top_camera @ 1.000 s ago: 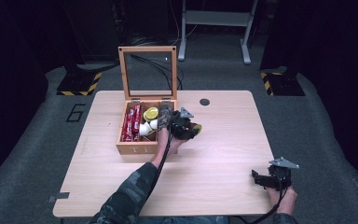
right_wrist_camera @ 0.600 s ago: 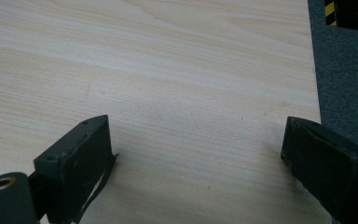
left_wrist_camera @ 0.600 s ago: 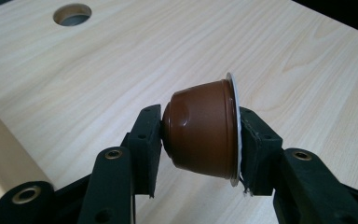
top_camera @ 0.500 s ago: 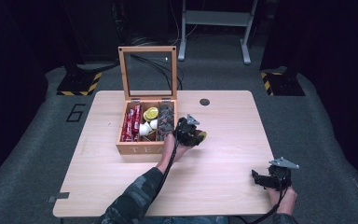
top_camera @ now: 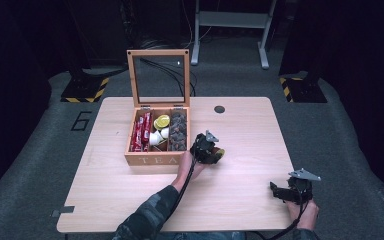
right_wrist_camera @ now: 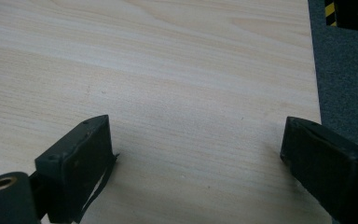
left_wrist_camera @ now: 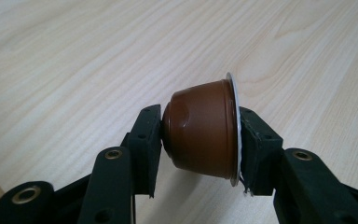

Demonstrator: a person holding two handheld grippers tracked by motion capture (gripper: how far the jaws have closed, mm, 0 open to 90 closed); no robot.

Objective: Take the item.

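- The left hand-held gripper (top_camera: 211, 150) sits just right of the centre of the high view, on the table (top_camera: 240, 200), with its jaws clamped on a brown coffee capsule (left_wrist_camera: 200, 135).
- Compared with 1 second ago, this hand-held gripper has moved away from the wooden tea box (top_camera: 157, 145). It was then at the box's right edge, over the compartments; now it is lower and further right in the frame, clear of the box.
- Judging from this, the capsule has been lifted out of the box and is being carried toward bare table, so the picking step looks done and the setting-down step is still to come.
- In the left gripper view the capsule fills the middle of the frame, lying on its side. Its rounded base presses against the left jaw and its flat foil rim (left_wrist_camera: 233, 130) against the right jaw.
- Pale wood grain shows behind the capsule; whether it touches the table cannot be told.
- The right hand-held gripper (top_camera: 285, 192) rests at the lower right of the high view, well apart from the capsule. It has not shifted over the last second.
- In the right gripper view its 2 jaws stand wide apart with nothing between them, above bare table near the table's edge.
- The box lid (top_camera: 158, 75) stands upright and open, left of centre in the upper half of the frame.
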